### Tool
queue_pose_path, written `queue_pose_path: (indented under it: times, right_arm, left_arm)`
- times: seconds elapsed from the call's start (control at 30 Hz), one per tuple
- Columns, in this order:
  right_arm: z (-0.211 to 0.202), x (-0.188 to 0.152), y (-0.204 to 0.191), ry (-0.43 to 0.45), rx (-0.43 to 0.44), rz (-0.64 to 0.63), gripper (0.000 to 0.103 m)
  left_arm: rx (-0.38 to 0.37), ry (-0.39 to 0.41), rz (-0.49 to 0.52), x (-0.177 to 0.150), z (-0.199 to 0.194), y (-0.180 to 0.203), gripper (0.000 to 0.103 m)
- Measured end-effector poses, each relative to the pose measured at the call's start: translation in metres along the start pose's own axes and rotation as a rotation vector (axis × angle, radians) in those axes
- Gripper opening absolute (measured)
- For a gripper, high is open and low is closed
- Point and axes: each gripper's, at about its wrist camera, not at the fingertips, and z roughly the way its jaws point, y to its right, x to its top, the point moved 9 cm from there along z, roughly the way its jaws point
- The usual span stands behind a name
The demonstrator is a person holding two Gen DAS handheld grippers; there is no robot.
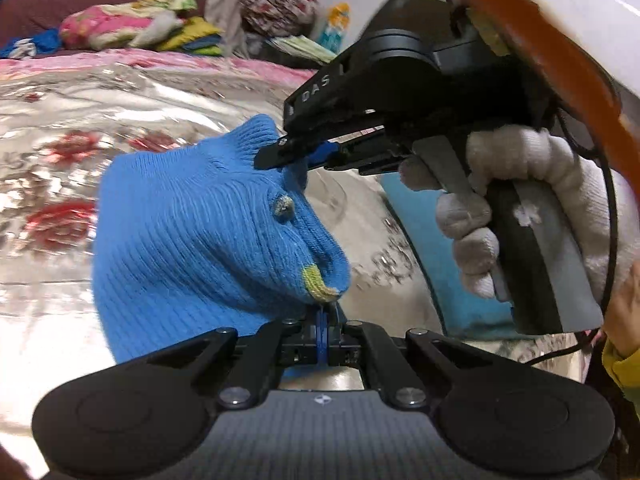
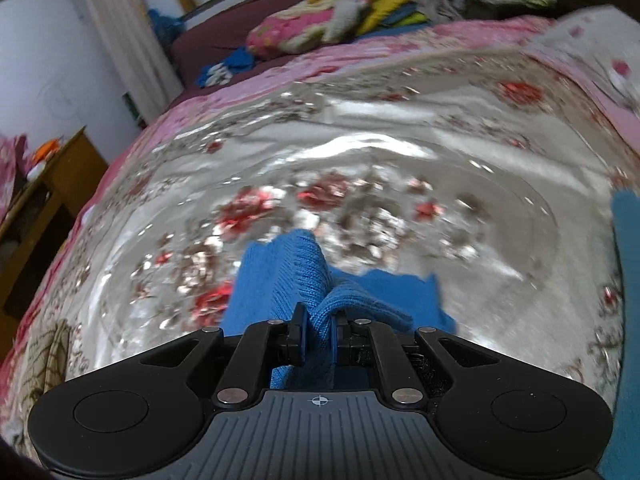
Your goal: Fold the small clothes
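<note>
A ribbed blue knit garment (image 1: 192,232), matt and slightly fuzzy, is bunching between the closed jaws of the left gripper (image 1: 326,320), with yellow-green yarn edging showing at the pinch. The right gripper (image 2: 320,338), matt black plastic with small shiny metal pins, is clamping another fold of it. A white knitted glove (image 1: 520,184) is wrapping that gripper's handle. Beneath both grippers, a glossy, wrinkled clear plastic sheet (image 2: 360,160) is glinting over flowered cloth.
</note>
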Motion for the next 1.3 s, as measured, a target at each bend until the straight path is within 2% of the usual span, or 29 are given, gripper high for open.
queue_pose_path:
  times: [0.17,0.23,0.4,0.53,0.6,0.67,0.87,0.93,0.97,1.0,1.17,1.23,1.3]
  right_arm:
    - [0.011,-0.024,0.035,-0.041,0.005,0.057,0.01]
    - [0.018,-0.036,0.046,-0.066,0.027,0.111,0.015]
    - [0.019,-0.041,0.064,-0.053,0.094,0.247,0.023]
    - [0.002,-0.029,0.068,0.01,0.043,0.222,0.029]
    - [-0.003,-0.025,0.066,0.022,0.05,0.221,0.04]
    - [-0.001,-0.025,0.064,0.014,0.059,0.219,0.045]
    - [0.029,-0.036,0.05,-0.059,0.038,0.193,0.046]
    - [0.035,-0.037,0.048,-0.057,0.028,0.185,0.042]
    - [0.036,-0.037,0.047,-0.056,0.028,0.179,0.018]
    - [0.036,-0.037,0.047,-0.057,0.028,0.175,0.008]
    - [0.011,-0.025,0.059,0.008,0.052,0.157,0.007]
    - [0.013,-0.026,0.075,0.007,-0.003,0.164,0.007]
    - [0.025,-0.036,0.084,-0.032,-0.076,0.133,0.008]
  left_arm:
    - [-0.01,-0.087,0.04,-0.024,0.014,0.008,0.007]
    - [-0.006,-0.111,0.052,-0.032,0.012,0.007,0.007]
    - [0.015,-0.115,0.108,-0.043,-0.01,0.004,0.008]
    - [0.019,-0.105,0.091,-0.045,-0.024,-0.004,0.008]
    - [0.027,-0.093,0.081,-0.043,-0.029,-0.009,0.008]
    - [0.038,-0.086,0.071,-0.039,-0.031,-0.014,0.008]
    - [0.057,-0.078,0.055,-0.03,-0.029,-0.029,0.008]
    - [0.063,-0.078,0.058,-0.029,-0.028,-0.031,0.008]
    - [0.065,-0.076,0.057,-0.028,-0.028,-0.032,0.008]
    - [0.062,-0.072,0.053,-0.026,-0.028,-0.033,0.008]
    - [0.062,-0.034,0.034,-0.016,-0.028,-0.04,0.008]
    - [0.064,-0.043,0.013,-0.015,-0.022,-0.046,0.009]
    - [0.064,-0.082,-0.011,-0.019,-0.012,-0.051,0.009]
